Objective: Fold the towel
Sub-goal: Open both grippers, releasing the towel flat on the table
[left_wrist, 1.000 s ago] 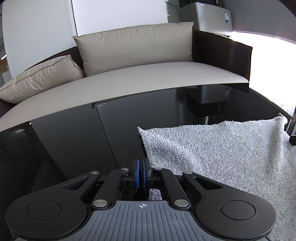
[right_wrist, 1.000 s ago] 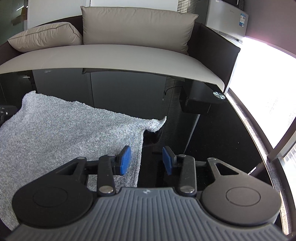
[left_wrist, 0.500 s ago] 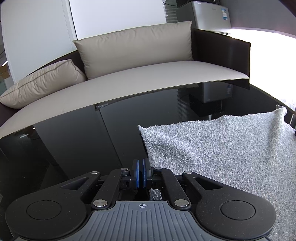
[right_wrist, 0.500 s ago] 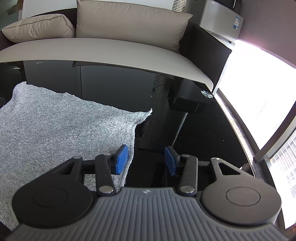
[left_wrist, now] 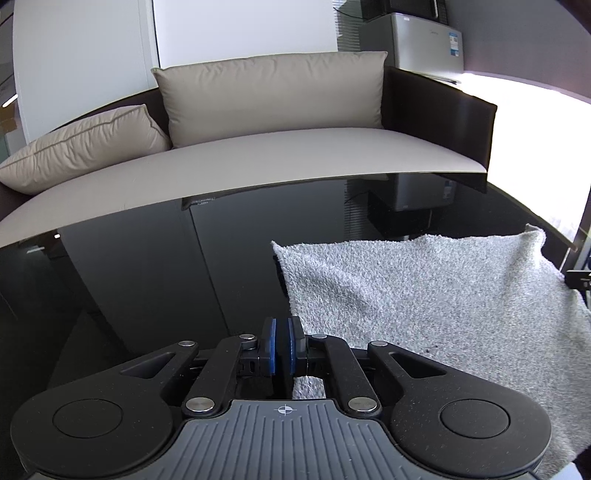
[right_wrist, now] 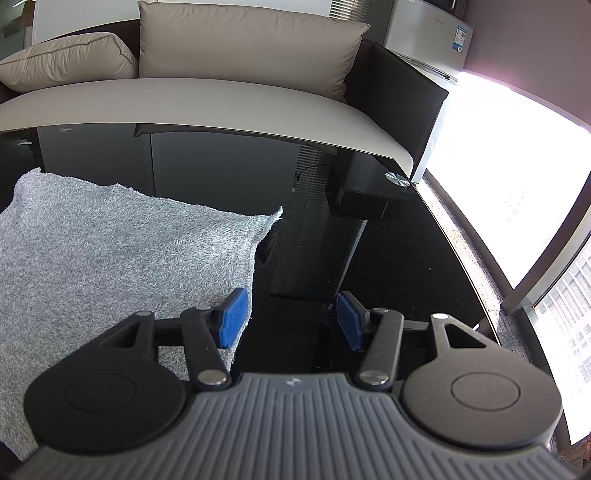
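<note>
A grey terry towel [left_wrist: 424,295] lies spread on a glossy black table [left_wrist: 147,280]. In the left wrist view it fills the right half. My left gripper [left_wrist: 281,345] has its blue pads pressed together at the towel's near left edge, and a bit of towel shows just behind the pads. In the right wrist view the towel [right_wrist: 122,251] fills the left half. My right gripper [right_wrist: 290,319] is open, with its left pad over the towel's right edge and its right pad over bare table.
A beige sofa [left_wrist: 258,158] with two cushions runs along the far side of the table. A small fridge [right_wrist: 428,33] stands at the back right. A bright window [right_wrist: 517,166] lies to the right. The table's right edge [right_wrist: 476,258] curves near my right gripper.
The right gripper has opened wider and shifted right along the towel's right edge. The left gripper has stayed shut at the near left edge, and its view has tilted a little.
</note>
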The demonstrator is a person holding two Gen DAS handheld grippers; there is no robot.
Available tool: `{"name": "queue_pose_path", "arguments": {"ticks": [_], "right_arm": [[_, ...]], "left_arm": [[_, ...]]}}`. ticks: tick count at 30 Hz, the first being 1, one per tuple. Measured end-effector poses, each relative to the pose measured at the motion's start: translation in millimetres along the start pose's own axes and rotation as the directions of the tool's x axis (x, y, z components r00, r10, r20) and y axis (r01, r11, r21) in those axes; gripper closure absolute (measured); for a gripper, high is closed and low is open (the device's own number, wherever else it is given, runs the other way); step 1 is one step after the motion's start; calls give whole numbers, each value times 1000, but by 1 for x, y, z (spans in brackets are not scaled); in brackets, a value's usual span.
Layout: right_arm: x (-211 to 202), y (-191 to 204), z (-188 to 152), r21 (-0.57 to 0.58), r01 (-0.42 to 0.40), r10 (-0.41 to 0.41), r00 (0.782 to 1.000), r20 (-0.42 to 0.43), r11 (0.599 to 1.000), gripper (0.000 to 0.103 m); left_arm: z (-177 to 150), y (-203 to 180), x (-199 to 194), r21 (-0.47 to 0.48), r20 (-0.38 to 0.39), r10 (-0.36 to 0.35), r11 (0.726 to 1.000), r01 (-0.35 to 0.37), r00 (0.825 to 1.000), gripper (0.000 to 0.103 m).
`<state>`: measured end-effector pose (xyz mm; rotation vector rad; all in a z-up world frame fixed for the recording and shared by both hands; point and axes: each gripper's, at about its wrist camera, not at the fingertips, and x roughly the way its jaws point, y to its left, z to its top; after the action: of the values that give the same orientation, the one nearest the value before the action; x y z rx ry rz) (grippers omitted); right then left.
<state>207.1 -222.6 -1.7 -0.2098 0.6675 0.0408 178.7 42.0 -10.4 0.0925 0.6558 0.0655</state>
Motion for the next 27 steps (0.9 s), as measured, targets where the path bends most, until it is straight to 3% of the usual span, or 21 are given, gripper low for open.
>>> {"name": "queue_pose_path", "arguments": {"ticks": [13, 19, 21, 27], "right_arm": [[-8, 2, -8, 11, 27, -28, 998, 49, 1000, 47], [-30, 1, -15, 57, -19, 13, 995, 97, 998, 45], [-39, 0, -16, 83, -50, 41, 993, 112, 995, 41], [-61, 3, -26, 124, -85, 68, 989, 133, 989, 36]], "left_arm": [[-21, 3, -40, -56, 3, -30, 998, 30, 1000, 95], [-28, 2, -56, -68, 25, -28, 997, 29, 999, 78], [-30, 1, -60, -74, 28, -25, 997, 27, 999, 68], [-37, 2, -73, -95, 32, -24, 995, 27, 999, 64]]}}
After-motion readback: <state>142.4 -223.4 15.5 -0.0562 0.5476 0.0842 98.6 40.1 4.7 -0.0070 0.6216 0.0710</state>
